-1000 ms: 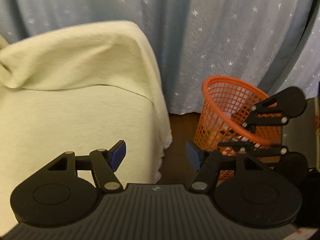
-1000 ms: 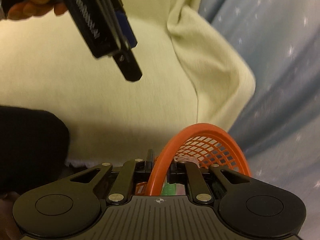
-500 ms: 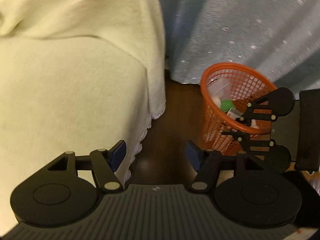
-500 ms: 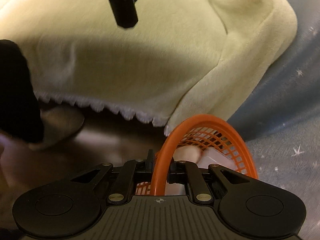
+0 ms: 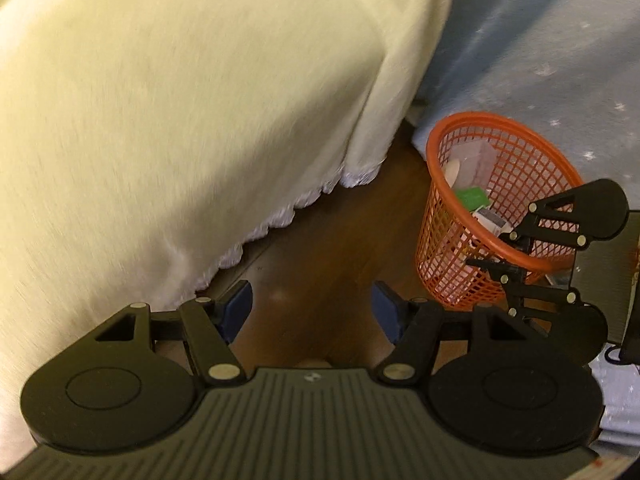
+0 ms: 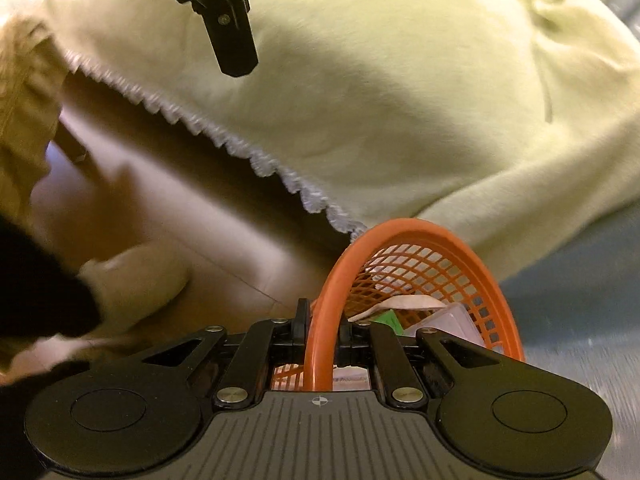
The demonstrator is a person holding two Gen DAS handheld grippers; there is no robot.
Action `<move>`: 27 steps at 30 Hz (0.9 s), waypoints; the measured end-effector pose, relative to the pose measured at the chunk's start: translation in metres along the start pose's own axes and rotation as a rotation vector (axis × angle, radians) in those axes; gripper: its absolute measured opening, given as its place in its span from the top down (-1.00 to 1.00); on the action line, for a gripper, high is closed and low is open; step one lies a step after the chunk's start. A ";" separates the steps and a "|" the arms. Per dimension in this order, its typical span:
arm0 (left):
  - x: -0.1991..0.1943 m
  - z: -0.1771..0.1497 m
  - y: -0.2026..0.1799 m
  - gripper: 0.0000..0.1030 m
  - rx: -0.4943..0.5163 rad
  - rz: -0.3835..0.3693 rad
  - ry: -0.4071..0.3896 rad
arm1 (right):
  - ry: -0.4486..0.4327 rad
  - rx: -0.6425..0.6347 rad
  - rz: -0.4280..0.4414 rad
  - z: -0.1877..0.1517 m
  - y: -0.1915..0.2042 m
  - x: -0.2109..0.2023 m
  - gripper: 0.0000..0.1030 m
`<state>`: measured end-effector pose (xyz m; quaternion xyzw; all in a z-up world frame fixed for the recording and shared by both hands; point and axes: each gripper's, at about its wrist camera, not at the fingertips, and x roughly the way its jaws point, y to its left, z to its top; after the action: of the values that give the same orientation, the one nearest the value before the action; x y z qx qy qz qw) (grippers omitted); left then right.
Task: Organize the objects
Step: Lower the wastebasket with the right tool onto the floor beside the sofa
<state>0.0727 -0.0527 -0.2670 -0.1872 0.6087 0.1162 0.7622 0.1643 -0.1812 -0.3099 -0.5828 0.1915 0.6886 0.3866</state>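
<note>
Left wrist view: a pale yellow blanket (image 5: 180,120) with a scalloped white hem drapes over a large piece of furniture and fills most of the frame, hanging down to a dark wooden floor (image 5: 312,256) beside a blue star-print curtain (image 5: 540,60). Against that curtain stands the orange mesh basket (image 5: 472,264), tipped slightly, already loaded with several items: a clear plastic box (image 5: 476,158), a green packet (image 5: 472,198) and some smaller pieces too jumbled to name. The right gripper (image 5: 514,254) is clamped on the basket's near rim, its jaws drawn together on the orange band, as the right wrist view confirms with the rim (image 6: 320,320) pinched between them. The left gripper (image 5: 312,310) hangs over bare floor with its blue pads (image 5: 236,308) apart and nothing between them.

By the look of it, the collecting is largely done, since no loose item lies on the visible floor or blanket. What seems left is to carry or set the basket where it belongs; whether further objects wait outside the frames cannot be told.
</note>
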 end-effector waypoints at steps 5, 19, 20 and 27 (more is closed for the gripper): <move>0.053 -0.021 0.012 -0.19 -0.050 0.020 0.009 | -0.020 -0.080 0.001 -0.005 0.009 0.055 0.88; 0.172 -0.071 0.037 -0.19 -0.089 0.001 0.051 | -0.110 -0.196 -0.103 -0.010 0.047 0.238 0.88; 0.174 -0.074 0.038 -0.19 -0.092 -0.001 0.052 | -0.117 -0.185 -0.107 -0.010 0.051 0.241 0.88; 0.157 -0.086 0.039 -0.19 -0.112 -0.009 0.058 | -0.033 0.023 -0.058 -0.014 0.055 0.256 0.85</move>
<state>0.0172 -0.0624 -0.4411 -0.2358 0.6221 0.1413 0.7331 0.1258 -0.1466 -0.5669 -0.5721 0.1760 0.6845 0.4162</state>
